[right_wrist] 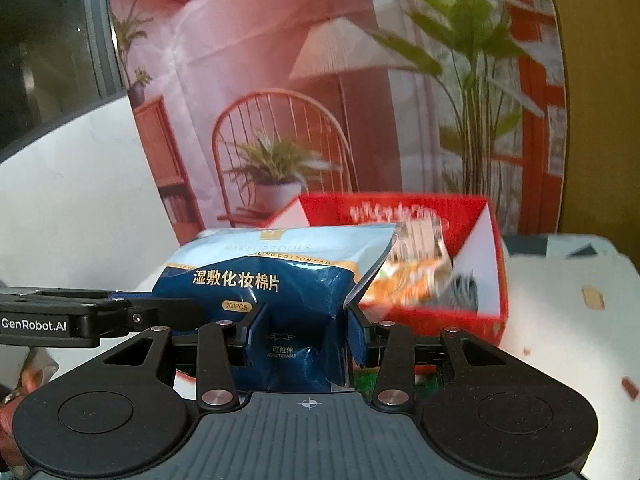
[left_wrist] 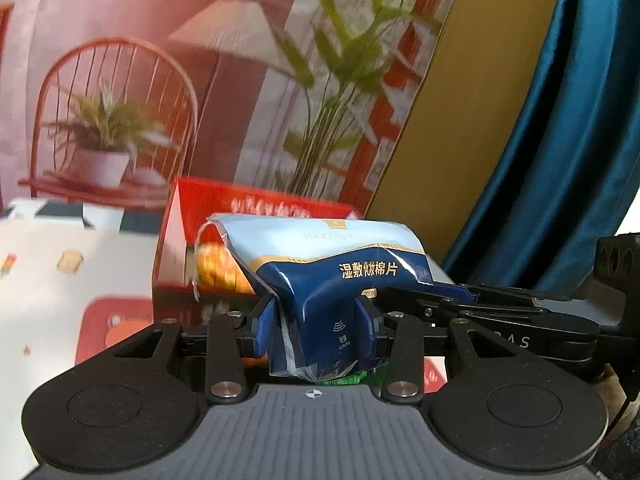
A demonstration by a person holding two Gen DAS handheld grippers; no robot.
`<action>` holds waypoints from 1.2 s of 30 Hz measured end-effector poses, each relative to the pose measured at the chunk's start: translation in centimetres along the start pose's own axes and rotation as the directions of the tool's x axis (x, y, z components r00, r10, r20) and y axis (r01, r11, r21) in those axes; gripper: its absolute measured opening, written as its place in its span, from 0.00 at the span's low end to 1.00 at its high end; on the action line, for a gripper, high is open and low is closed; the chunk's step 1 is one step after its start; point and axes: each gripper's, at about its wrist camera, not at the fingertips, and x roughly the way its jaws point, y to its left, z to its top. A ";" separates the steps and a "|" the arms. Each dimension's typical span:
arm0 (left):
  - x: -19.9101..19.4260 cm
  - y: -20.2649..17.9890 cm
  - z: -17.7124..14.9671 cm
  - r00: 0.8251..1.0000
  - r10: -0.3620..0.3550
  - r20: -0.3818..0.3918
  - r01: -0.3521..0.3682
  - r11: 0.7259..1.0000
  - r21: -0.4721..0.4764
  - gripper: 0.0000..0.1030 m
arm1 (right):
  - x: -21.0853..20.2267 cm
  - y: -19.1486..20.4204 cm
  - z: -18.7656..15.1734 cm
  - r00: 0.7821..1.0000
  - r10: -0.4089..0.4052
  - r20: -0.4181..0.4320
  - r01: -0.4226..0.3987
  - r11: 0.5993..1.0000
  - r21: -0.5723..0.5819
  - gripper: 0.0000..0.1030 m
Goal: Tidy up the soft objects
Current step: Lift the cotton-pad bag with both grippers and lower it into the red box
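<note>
Held item: soft blue-and-pale-blue plastic pouch of cotton pads [left_wrist: 332, 264], gold lettering, carried clear of the table in front of the box.
Left gripper [left_wrist: 320, 326]: blue pads clamped on the pouch's lower end, film pinched into a waist between them.
Right gripper [right_wrist: 302, 334]: likewise clamped on the pouch's lower part, the crimped side edge standing just inside its right finger.
Grip note: both hold the same end, so the upper bulk hangs unsupported and can fold or swing.
Destination (judged): open red cardboard box [right_wrist: 486, 280] with white inner walls, on the white patterned tablecloth [right_wrist: 560, 320]; a crinkly orange-printed packet [right_wrist: 412, 276] already lies in it.
Step in hand (judged): carry the pouch over the near wall and lay it in the box.
How to do it well: move both hands together at equal height, so the film is neither stretched nor twisted. Clear the near rim fully before lowering. Aim for the free side beside the packet. Release only once the pouch rests on the floor of the box.
Risk: a dragging corner could tip the light box.
</note>
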 end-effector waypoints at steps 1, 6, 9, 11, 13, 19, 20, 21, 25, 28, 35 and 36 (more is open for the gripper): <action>0.0 -0.2 0.4 1.000 0.000 0.009 0.000 1.000 0.003 0.43 | 0.0 0.0 0.5 1.000 0.000 0.010 0.000 1.000 -0.003 0.38; 0.5 -0.4 2.9 0.998 -0.001 0.055 0.001 1.000 0.006 0.43 | 0.4 -0.3 3.4 0.999 -0.004 0.047 0.005 1.000 -0.018 0.38; 1.7 -0.1 4.5 0.998 -0.001 0.066 0.001 1.000 0.004 0.43 | 1.2 -0.7 5.4 0.998 -0.003 0.058 0.004 1.000 -0.019 0.38; 2.7 0.2 5.8 0.998 -0.003 0.061 0.004 1.000 -0.004 0.43 | 2.1 -1.2 6.8 0.998 -0.004 0.056 0.005 1.000 -0.021 0.38; 3.9 0.6 7.2 0.998 -0.001 0.056 0.001 1.000 -0.007 0.43 | 3.3 -1.5 7.9 0.999 -0.008 0.052 0.009 1.000 -0.021 0.38; 8.1 1.9 9.5 0.999 0.043 -0.012 -0.043 0.999 0.008 0.43 | 7.6 -3.5 9.9 1.000 -0.009 -0.008 0.009 0.999 0.039 0.38; 8.9 2.2 9.6 0.998 0.047 -0.030 -0.047 0.999 0.009 0.43 | 8.3 -3.8 9.9 1.000 -0.010 -0.019 0.011 0.999 0.045 0.38; 9.9 2.5 9.6 0.997 0.053 -0.054 -0.052 0.999 0.009 0.43 | 9.3 -4.2 9.9 0.999 -0.014 -0.037 0.016 0.998 0.053 0.38; 12.9 4.1 9.1 0.989 0.063 -0.137 -0.066 0.998 -0.015 0.43 | 12.4 -5.7 9.3 0.994 -0.024 -0.110 0.036 0.994 0.103 0.38; 15.2 5.0 8.3 0.979 0.069 -0.194 -0.076 0.997 -0.032 0.43 | 14.6 -7.0 8.3 0.985 -0.031 -0.169 0.057 0.987 0.149 0.38; 19.8 6.4 6.9 0.949 0.093 -0.300 -0.105 0.994 -0.025 0.43 | 18.7 -8.7 6.3 0.954 -0.076 -0.291 0.129 0.977 0.168 0.37; 20.2 6.6 6.8 0.945 0.093 -0.313 -0.106 0.994 -0.026 0.43 | 19.2 -8.8 6.1 0.948 -0.079 -0.307 0.137 0.975 0.172 0.37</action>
